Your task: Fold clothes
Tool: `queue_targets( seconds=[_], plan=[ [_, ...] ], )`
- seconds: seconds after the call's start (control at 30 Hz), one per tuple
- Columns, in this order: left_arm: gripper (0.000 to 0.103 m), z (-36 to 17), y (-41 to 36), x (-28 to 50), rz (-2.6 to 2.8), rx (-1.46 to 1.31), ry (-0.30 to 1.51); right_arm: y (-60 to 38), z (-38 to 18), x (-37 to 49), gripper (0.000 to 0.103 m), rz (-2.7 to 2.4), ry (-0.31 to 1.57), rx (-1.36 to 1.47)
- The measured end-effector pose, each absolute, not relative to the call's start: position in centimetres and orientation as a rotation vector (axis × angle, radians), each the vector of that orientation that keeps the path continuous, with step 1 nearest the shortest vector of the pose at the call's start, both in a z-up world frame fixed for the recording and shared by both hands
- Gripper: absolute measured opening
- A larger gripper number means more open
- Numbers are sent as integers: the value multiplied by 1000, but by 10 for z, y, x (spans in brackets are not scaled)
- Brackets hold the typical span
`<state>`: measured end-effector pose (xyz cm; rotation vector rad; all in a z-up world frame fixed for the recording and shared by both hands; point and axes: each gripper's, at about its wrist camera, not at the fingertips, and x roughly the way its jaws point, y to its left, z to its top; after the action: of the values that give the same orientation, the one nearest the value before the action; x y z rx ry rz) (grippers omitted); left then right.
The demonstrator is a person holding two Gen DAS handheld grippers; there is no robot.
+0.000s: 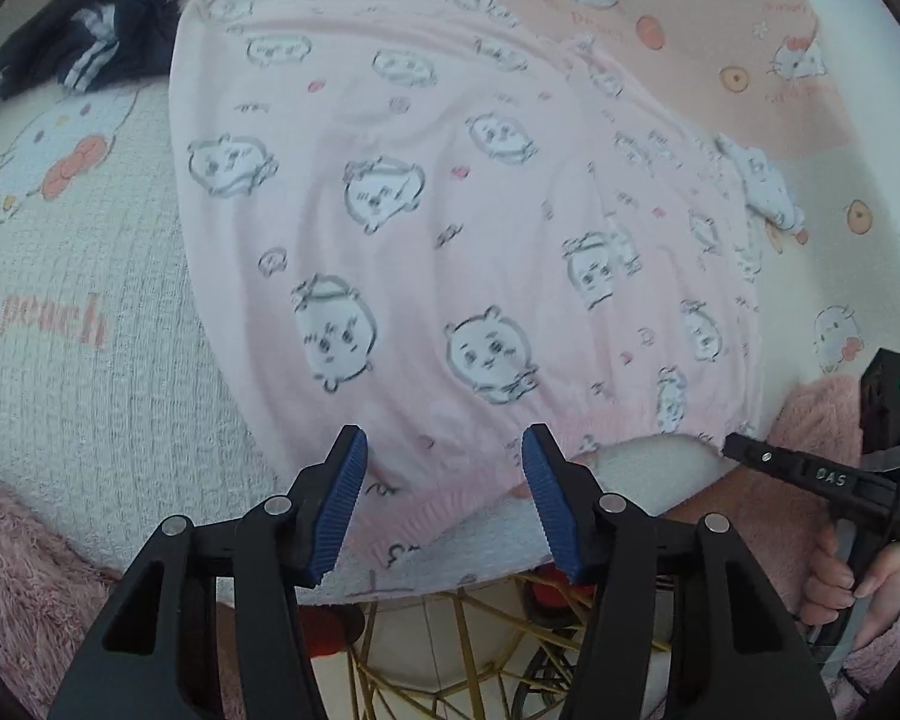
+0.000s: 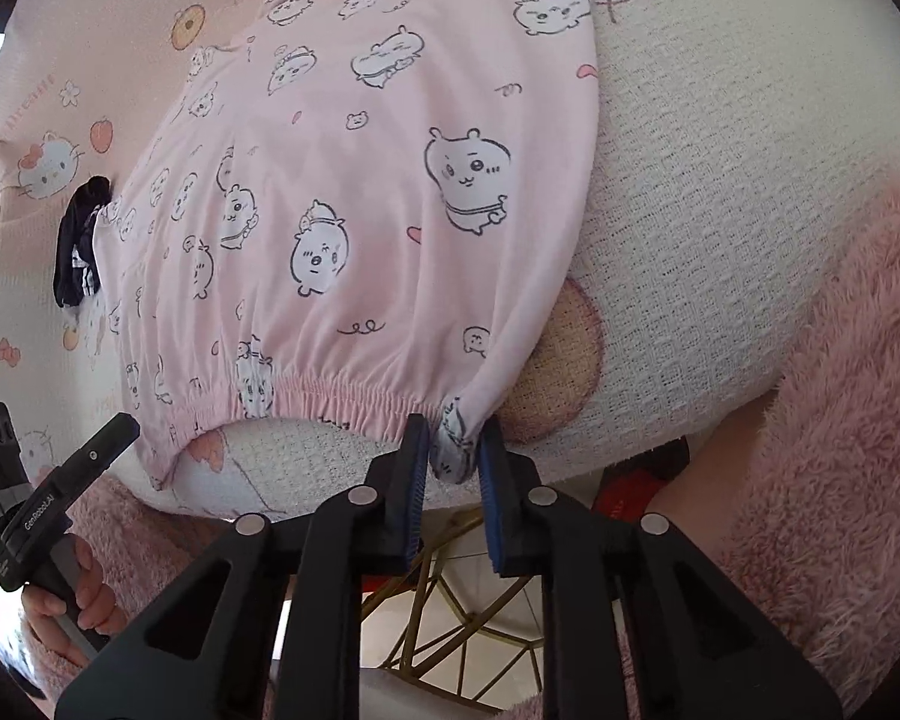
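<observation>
A pink garment (image 1: 450,192) printed with cartoon animals lies spread on the cloth-covered table, its elastic hem along the near edge. My left gripper (image 1: 444,444) is open, its blue pads standing either side of the hem's left end without pressing it. My right gripper (image 2: 455,429) is shut on the bunched right corner of the pink garment (image 2: 360,192) at the table's edge. In the left wrist view the right gripper (image 1: 810,480) shows at the right, held by a hand. In the right wrist view the left gripper (image 2: 90,450) shows at the lower left.
A dark navy garment with white stripes (image 1: 90,30) lies crumpled at the far left of the table cloth (image 1: 90,252), also seen as the navy garment (image 2: 78,246). Fluffy pink sleeves (image 2: 840,390) flank the near edge. A gold wire frame (image 1: 450,648) stands below the table.
</observation>
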<state>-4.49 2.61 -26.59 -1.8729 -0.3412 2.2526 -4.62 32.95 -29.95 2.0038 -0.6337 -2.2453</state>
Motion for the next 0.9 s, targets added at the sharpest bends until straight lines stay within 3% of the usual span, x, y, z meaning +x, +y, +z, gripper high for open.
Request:
queue_targets(
  seconds=[0.2,0.37,0.63,0.9],
  plan=[
    [56,-255,19,-43,2301,-1838,-339,326,-306,-47,18,-2245,-685,2022],
    [56,-243,23,-48,2308,-1738,-402,298,-297,-53,11,-2316,-446,1962],
    [56,-257,21,-54,2288,-1819,-424,275,-263,-71,9,-2324,-441,1783],
    [56,-262,23,-58,2255,-1823,-445,238,-220,-126,9,-2229,-251,1697]
  ],
)
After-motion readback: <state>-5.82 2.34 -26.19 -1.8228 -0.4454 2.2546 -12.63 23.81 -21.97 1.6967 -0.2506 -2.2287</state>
